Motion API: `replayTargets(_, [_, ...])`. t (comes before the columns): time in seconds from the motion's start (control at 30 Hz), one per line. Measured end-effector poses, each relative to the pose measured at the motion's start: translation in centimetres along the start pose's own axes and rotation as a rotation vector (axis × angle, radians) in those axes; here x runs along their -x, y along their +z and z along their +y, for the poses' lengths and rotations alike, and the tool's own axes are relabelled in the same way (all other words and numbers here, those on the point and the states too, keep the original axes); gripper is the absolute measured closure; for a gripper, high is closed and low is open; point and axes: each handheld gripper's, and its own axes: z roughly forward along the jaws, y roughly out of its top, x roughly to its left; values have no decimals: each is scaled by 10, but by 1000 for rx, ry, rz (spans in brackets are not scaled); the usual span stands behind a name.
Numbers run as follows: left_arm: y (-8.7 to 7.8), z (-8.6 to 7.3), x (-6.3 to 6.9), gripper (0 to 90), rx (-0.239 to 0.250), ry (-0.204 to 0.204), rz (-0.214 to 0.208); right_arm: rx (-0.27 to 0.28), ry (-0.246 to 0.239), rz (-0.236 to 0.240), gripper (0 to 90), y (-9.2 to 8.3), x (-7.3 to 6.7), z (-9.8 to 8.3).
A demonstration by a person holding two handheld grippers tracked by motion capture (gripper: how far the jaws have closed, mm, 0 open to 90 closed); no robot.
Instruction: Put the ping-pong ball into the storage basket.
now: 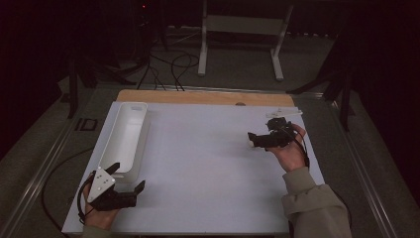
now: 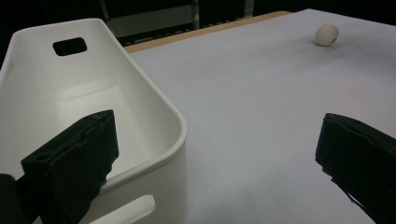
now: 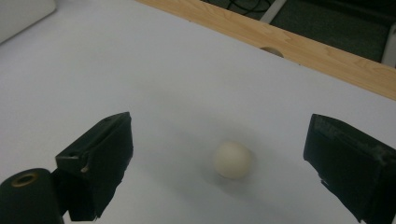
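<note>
A small off-white ball (image 3: 232,159) rests on the white board, slightly blurred. My right gripper (image 3: 222,133) is open, one jaw on each side of the ball and not touching it. From the left gripper view the ball (image 2: 326,34) lies far off toward the board's other side. My left gripper (image 2: 218,137) is open and holds nothing, with one jaw over the near end of a long white bin (image 2: 156,100). From above, the left gripper (image 1: 130,176) is at the front left by the bin (image 1: 124,136), and the right gripper (image 1: 253,140) is at the right.
The white board (image 1: 208,173) covers most of the table. A wooden strip (image 1: 198,96) with a small hole runs along its far edge. Past the table are cables and a white frame's legs (image 1: 237,44) on the floor. A white strip (image 1: 283,113) lies behind the right hand.
</note>
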Motion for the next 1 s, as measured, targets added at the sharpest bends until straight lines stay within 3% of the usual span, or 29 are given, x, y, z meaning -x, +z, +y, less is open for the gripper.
replayTargets(1.0, [0, 0, 0, 0, 1, 2, -2, -112, 15, 42, 80, 29, 9, -2])
